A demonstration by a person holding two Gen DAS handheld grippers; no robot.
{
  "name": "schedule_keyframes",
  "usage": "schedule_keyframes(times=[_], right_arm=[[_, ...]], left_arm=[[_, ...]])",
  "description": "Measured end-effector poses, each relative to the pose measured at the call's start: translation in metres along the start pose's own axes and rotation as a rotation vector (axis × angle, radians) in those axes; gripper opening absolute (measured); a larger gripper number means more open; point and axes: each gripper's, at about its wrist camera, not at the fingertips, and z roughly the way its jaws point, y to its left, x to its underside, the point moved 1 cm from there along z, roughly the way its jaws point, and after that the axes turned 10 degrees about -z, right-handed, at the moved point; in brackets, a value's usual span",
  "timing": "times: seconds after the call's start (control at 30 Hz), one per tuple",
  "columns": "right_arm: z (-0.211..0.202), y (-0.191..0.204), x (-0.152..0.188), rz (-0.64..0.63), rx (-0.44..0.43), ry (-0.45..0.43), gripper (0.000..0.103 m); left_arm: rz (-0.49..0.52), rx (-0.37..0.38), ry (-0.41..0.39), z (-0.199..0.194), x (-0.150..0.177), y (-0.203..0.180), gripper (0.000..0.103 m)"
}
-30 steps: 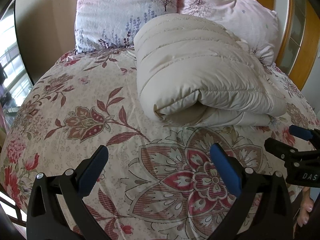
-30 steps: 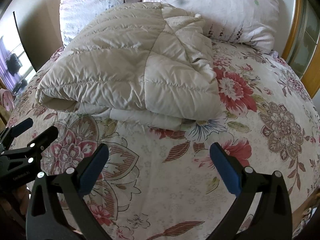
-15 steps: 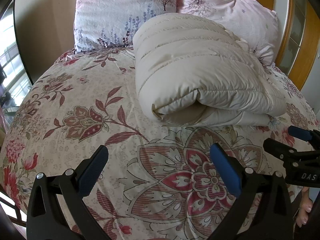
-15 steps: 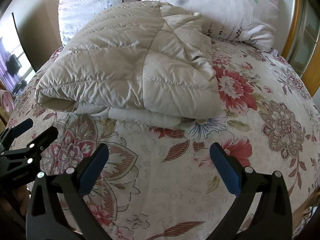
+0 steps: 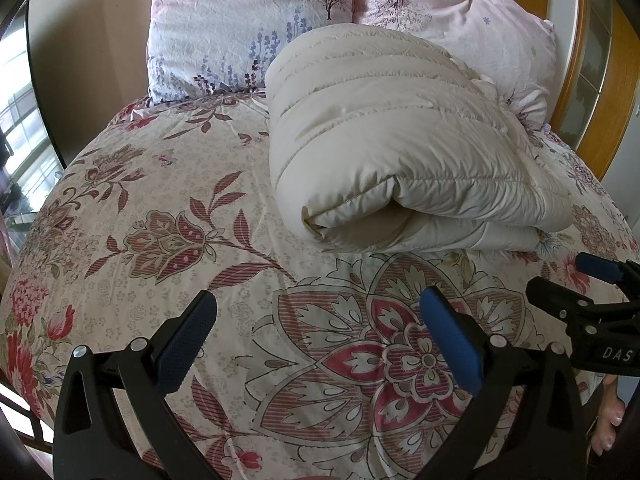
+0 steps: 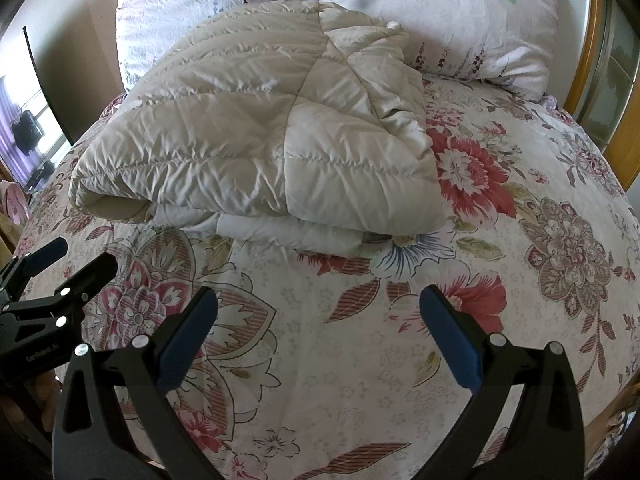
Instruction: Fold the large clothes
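Note:
A cream quilted down coat (image 5: pixel 392 148) lies folded into a thick bundle on the flowered bedspread (image 5: pixel 160 240), its rolled edge facing me. It also shows in the right wrist view (image 6: pixel 260 140). My left gripper (image 5: pixel 318 336) is open and empty, held above the bedspread well short of the bundle. My right gripper (image 6: pixel 318 336) is open and empty too, near the bundle's front edge. Each gripper shows at the edge of the other's view, the right one (image 5: pixel 576 280) and the left one (image 6: pixel 72 260).
Two pink flowered pillows (image 5: pixel 248 24) (image 6: pixel 460 20) lean against the wall behind the bundle. A wooden frame with glass (image 5: pixel 600 80) stands at the right. A window (image 5: pixel 16 120) is at the left. The bedspread (image 6: pixel 520 240) spreads right of the bundle.
Both grippers have drifted slightly; the bundle sits a touch higher and nearer in the views. Nothing was taken hold of or let go.

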Motion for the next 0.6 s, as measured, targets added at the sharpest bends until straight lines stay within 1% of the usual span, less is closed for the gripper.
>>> schedule_keyframes(times=[0.6], right_arm=[[0.001,0.001,0.0004,0.003,-0.001,0.002,0.101]], left_arm=[[-0.002,0.001,0.005,0.0025,0.0022,-0.0008,0.102]])
